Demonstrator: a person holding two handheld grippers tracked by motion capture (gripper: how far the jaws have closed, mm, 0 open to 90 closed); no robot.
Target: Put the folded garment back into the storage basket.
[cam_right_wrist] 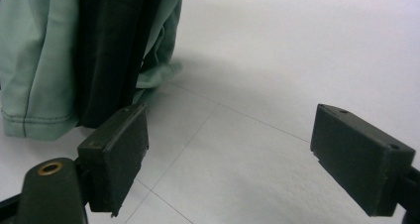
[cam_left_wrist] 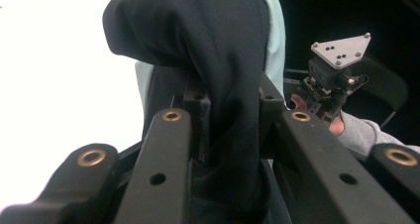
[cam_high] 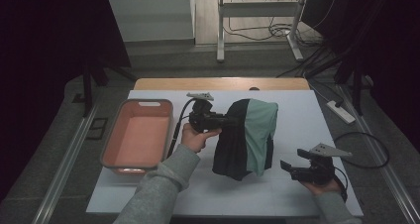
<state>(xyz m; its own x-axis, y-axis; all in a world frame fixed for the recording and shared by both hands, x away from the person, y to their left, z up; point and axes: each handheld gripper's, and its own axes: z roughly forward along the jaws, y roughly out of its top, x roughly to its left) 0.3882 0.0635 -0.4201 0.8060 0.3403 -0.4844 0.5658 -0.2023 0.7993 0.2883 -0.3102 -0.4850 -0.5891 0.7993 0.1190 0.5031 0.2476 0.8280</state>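
A dark and pale-green garment (cam_high: 246,137) hangs lifted above the white table sheet (cam_high: 297,115), its lower hem near the surface. My left gripper (cam_high: 229,119) is shut on the garment's upper left edge. In the left gripper view the dark cloth (cam_left_wrist: 218,60) is pinched between the jaws of my left gripper (cam_left_wrist: 230,115). My right gripper (cam_high: 289,167) rests low at the front right, open and empty, apart from the cloth. In the right gripper view my right gripper (cam_right_wrist: 237,159) has wide-apart jaws over bare table, with the garment (cam_right_wrist: 74,50) at the upper left.
A salmon-pink tray (cam_high: 116,135) stands empty at the table's left. A power strip (cam_high: 341,111) and cables (cam_high: 366,149) lie on the floor to the right. A metal frame (cam_high: 257,16) stands beyond the table.
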